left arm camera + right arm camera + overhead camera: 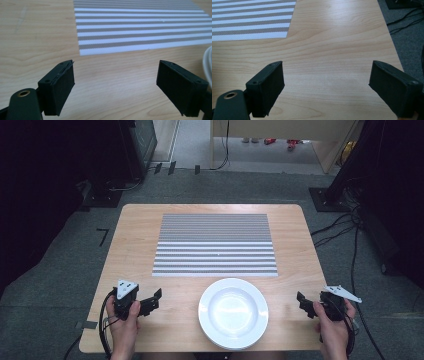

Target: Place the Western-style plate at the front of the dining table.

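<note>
On the near edge of the wooden table [135, 240], centred between both hands: white plate [233, 313], round, glossy, shallow, with a broad rim and a sunken middle, nothing in it. Sits just in front of the striped placemat [215, 245], close to its near edge but apart from it. Placemat rectangular, flat, woven-looking, with grey and white bands running crosswise, finer and denser toward the far end.

At the plate's left, left gripper [151, 302], held in the left hand [125, 322], black jaws pointing toward the plate and spread wide, nothing between them. Seen in the left gripper view as left gripper [115, 87] over bare wood, pads blocky and matte, the placemat's corner ahead and a sliver of the plate's white rim at the right edge. No contact with the plate.

At the plate's right, right gripper [303, 302], in the right hand [334, 325], grey three-cornered plate on top, jaws likewise standing wide and empty; in the right gripper view right gripper [325, 87] above pale, smooth-grained tabletop, with the table's edge and grey carpet [409, 37] beyond.

Nothing lying between either gripper and the plate. Around the table: grey carpeted floor, black cables [345, 227] trailing at the right, dark stands at both sides.
</note>
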A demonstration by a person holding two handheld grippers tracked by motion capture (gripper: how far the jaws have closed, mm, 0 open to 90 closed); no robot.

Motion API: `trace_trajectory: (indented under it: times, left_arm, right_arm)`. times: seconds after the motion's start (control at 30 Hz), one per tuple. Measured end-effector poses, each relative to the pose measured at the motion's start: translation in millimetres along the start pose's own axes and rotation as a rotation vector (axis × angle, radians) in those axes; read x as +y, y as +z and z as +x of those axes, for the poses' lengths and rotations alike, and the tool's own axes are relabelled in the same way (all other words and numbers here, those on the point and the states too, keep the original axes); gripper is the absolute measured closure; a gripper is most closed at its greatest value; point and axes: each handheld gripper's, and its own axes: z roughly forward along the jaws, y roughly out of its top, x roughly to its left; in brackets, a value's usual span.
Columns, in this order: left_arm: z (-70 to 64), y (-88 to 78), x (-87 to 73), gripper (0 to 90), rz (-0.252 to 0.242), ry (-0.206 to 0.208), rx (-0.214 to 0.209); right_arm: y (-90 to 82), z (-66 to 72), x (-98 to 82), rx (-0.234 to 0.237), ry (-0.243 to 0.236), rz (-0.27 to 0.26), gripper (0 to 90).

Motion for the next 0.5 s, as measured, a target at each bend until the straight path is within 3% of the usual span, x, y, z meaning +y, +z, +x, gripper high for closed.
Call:
trace_trajectory:
  times: [0.1, 0.17, 0.2, 0.37, 0.43, 0.5]
  left_arm:
    - [-3.8, 1.6, 4.6, 14.8, -0.013, -0.006, -0.008]
    - [-10.8, 4.7, 10.5, 14.9, -0.026, -0.014, -0.035]
    - [-10.8, 4.7, 10.5, 14.8, -0.026, -0.014, -0.035]
    - [-23.0, 10.8, 20.8, 14.9, -0.031, -0.003, -0.067]
    - [-30.8, 14.0, 25.1, 14.9, -0.039, 0.008, -0.085]
    - [-33.6, 15.4, 25.6, 14.9, -0.037, 0.012, -0.091]
  right_arm:
    - [0.9, 0.3, 0.9, -0.011, 0.006, -0.002, 12.4]
    - [2.7, 6.0, -0.2, -0.064, -0.016, -0.024, 12.4]
    - [2.7, 6.0, -0.2, -0.064, -0.016, -0.024, 12.4]
    - [7.1, 15.0, -0.6, -0.061, 0.028, -0.02, 13.3]
    - [7.4, 16.6, -1.3, -0.063, 0.068, -0.026, 13.4]
    - [7.5, 17.6, -2.3, -0.075, 0.068, -0.032, 13.5]
